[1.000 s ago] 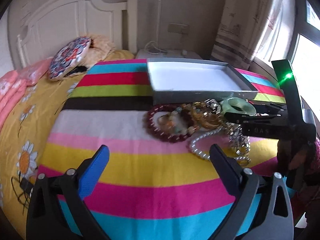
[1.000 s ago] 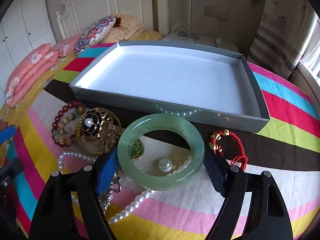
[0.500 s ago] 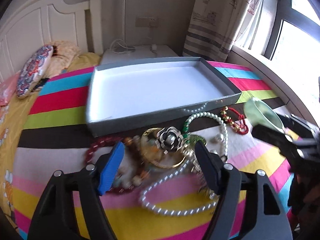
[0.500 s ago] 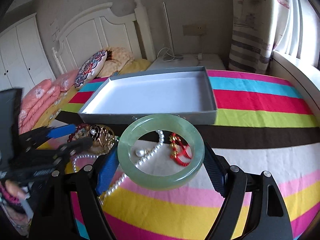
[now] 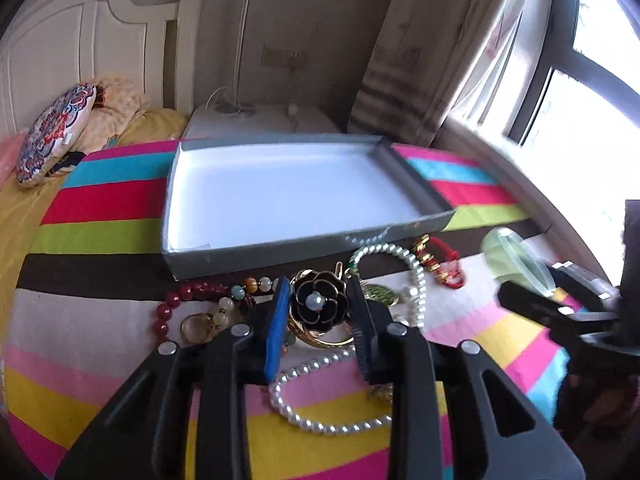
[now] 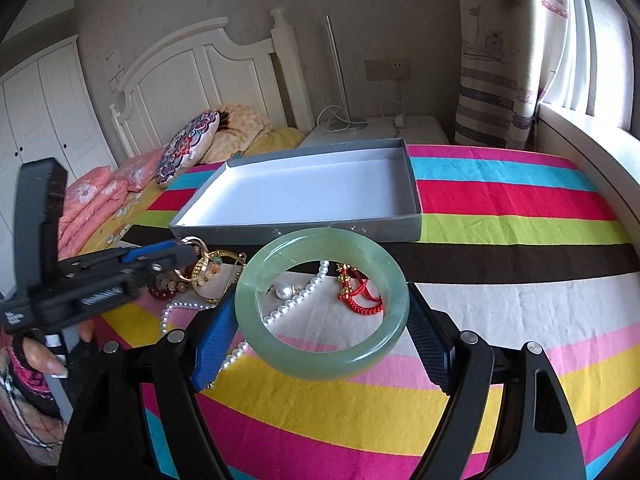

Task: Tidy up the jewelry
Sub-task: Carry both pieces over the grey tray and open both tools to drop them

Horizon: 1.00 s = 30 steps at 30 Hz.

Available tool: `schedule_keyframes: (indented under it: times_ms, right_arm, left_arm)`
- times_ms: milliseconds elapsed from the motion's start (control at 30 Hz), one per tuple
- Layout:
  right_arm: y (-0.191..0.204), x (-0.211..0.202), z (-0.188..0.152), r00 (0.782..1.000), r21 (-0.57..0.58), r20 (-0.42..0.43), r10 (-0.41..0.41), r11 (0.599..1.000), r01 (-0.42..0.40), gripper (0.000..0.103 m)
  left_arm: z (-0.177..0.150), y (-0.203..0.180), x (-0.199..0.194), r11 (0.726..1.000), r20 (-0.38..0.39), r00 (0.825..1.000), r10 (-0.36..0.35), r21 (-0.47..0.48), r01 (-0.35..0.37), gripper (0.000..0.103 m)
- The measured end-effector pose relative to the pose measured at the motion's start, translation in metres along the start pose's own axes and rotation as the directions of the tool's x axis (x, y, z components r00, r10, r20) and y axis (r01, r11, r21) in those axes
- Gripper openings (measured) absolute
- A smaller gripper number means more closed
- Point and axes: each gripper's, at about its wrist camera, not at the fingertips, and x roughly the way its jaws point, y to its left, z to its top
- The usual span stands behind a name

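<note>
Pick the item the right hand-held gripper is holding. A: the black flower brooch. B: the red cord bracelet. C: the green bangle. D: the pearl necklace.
C: in the right wrist view the green bangle sits clamped between the right hand-held gripper's two fingers, raised above the bedspread.

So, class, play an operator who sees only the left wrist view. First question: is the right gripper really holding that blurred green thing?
Observer: Yes. The right gripper is shut on the jade bangle, one pad on each side.
Operator: Is it over the tray?
Observer: No. It hangs short of the grey tray, above the red cord bracelet.
Operator: How does my gripper look from there?
Observer: The left gripper has its tips down at the gold bracelets.
</note>
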Motion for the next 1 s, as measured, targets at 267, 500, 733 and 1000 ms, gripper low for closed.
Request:
schedule_keyframes:
  times_ms: [267, 500, 733, 1000]
  right_arm:
    - [0.005, 0.009, 0.012, 1.0, -0.026, -0.008, 0.006, 1.0, -0.007, 0.077]
    - [-0.004, 0.05, 0.054, 0.999, -0.058, -0.042, -0.024, 0.998, 0.021, 0.077]
    - [-0.022, 0.115, 0.1, 0.994, -0.033, -0.099, -0.046, 0.999, 0.043, 0.077]
    - [-0.023, 0.16, 0.109, 0.981, -0.088, -0.161, -0.105, 0.992, 0.092, 0.077]
  left_arm:
    - [0.018, 0.018, -0.022, 0.998, 0.041, 0.999, -0.03, -0.048, 0.032, 0.028]
    - [0.051, 0.04, 0.013, 0.998, -0.007, 1.0, 0.011, -0.062, -0.011, 0.028]
    - [0.078, 0.061, 0.059, 0.998, -0.088, 0.996, 0.029, -0.061, -0.035, 0.028]
    - [0.096, 0.078, 0.097, 0.998, -0.159, 0.986, 0.047, -0.04, -0.054, 0.028]
